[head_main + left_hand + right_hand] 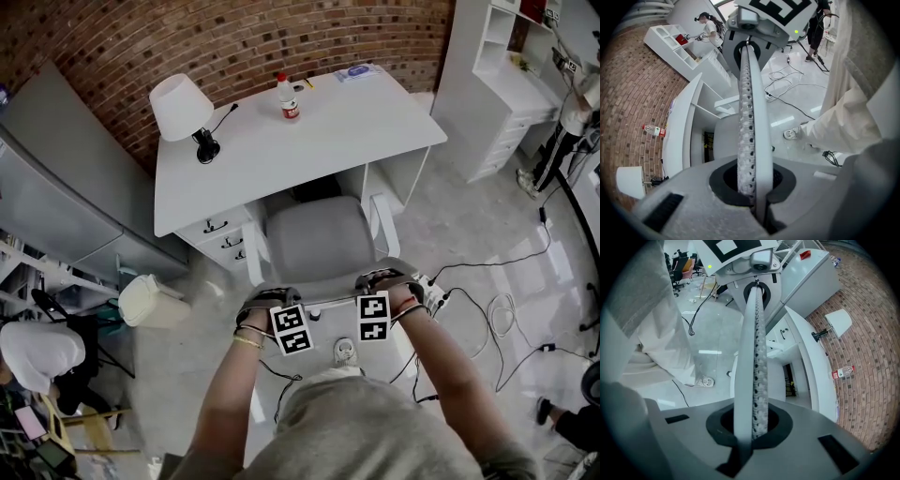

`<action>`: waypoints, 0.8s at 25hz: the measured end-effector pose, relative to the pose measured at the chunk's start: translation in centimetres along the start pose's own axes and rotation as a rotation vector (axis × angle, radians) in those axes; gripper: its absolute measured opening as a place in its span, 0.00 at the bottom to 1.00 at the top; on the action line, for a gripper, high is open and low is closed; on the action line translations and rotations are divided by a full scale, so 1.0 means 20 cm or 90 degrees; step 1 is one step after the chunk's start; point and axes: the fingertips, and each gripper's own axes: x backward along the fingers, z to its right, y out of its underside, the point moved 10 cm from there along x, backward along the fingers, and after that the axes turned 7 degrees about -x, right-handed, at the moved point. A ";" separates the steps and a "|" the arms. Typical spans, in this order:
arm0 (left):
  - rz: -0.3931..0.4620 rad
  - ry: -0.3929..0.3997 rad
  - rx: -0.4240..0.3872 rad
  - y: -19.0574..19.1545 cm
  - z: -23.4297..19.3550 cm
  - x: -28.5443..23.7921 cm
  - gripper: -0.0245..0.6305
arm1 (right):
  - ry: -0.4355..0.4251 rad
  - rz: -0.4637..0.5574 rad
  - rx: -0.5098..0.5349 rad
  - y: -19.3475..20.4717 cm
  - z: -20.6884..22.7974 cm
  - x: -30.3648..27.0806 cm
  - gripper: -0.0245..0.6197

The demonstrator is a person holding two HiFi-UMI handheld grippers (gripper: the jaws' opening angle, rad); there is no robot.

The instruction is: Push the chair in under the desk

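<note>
White desk (319,141) stands against the brick wall (234,37), drawer unit (223,240) under its left end.

Grey chair (314,239) with white armrests faces the kneehole, between the drawer unit and the desk's right leg. Seat front sits at the desk's front edge; most of the seat is out from under the top.

Left gripper (747,56) and right gripper (756,296) are both held at the top edge of the backrest. They are turned inward, tips pointing at each other. Both are clenched: jaws pressed together with nothing between them. Contact with the backrest cannot be confirmed.

White lamp (181,106) is on the desk's left rear. A bottle (289,97) with a red cap stands upright near the back edge, well apart from the lamp.
</note>
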 end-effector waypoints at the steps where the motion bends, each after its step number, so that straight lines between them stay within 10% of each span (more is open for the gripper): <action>1: -0.001 -0.001 0.002 0.00 -0.01 -0.01 0.06 | 0.001 0.001 0.002 0.00 0.01 -0.01 0.05; 20: -0.017 0.000 0.048 -0.10 -0.15 -0.05 0.06 | -0.011 0.019 0.044 0.13 0.20 -0.05 0.05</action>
